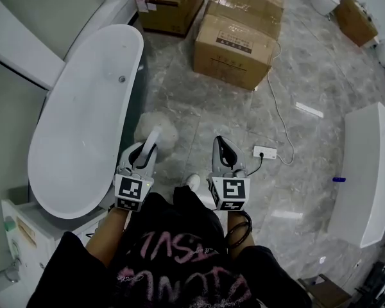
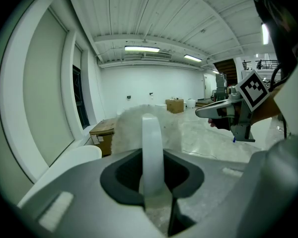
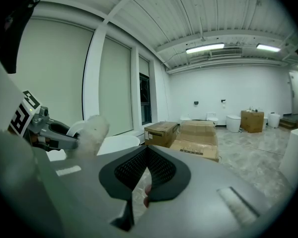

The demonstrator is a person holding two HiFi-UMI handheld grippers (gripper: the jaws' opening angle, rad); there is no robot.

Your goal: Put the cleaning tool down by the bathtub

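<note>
Two grippers in play, one per hand. The left gripper (image 1: 144,154) is clamped tight on the white handle of the cleaning tool (image 1: 155,133). In the left gripper view that handle (image 2: 151,155) runs straight out between the jaws, with the fluffy white head at its far end. There's just one tool. From the head view its fluffy end is over the grey marble floor (image 1: 199,101), just beside the outer wall of the bathtub (image 1: 77,140), and it's in the gripper rather than lying on the floor.

The right gripper (image 1: 222,145) has its jaws pressed together with nothing in them (its own view shows the two pads meeting). It's level with the left one, a little apart, both out in front of the person's black shirt.

Counting the rest: one white oval bathtub on the person's left, with a single drain near its far end. Three cardboard boxes (image 1: 234,40) are bunched together past the tub's far end, and a fourth box (image 1: 354,18) is well off at the top right. One white power strip (image 1: 265,151) lies on the floor just right of the right gripper, with a thin white cable (image 1: 279,108) trailing towards the boxes. One long white fixture (image 1: 366,172) runs along the right side. One white shoe tip (image 1: 192,181) pokes out between the grippers.
</note>
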